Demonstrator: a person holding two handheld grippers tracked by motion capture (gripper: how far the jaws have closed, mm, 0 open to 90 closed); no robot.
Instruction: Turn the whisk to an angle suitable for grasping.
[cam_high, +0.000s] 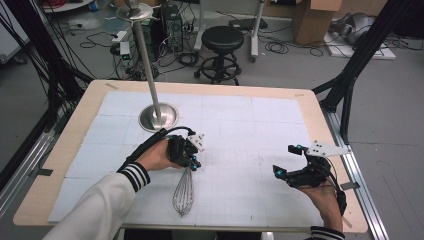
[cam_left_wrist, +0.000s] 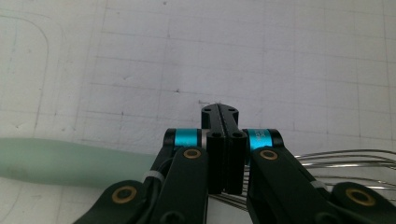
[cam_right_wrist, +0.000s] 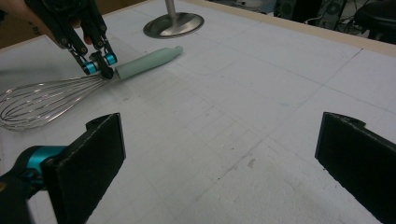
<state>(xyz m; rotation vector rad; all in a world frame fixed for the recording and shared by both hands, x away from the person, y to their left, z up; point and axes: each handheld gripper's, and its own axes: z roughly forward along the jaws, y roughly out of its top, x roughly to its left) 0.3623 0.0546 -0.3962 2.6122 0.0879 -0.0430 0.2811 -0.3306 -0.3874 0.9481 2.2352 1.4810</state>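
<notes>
A wire whisk lies on the white gridded mat, its balloon of wires toward the table's near edge. Its pale green handle points toward a metal stand. My left gripper comes down on the whisk's neck, where the wires meet the handle. In the left gripper view the jaws stand together, with the green handle on one side and the wires on the other. My right gripper hovers over the mat to the right, wide open with nothing between its pads.
A metal pole on a round base stands at the back left of the mat, just beyond the left hand; it is also in the right gripper view. The wooden table rim frames the mat. A black stool stands behind the table.
</notes>
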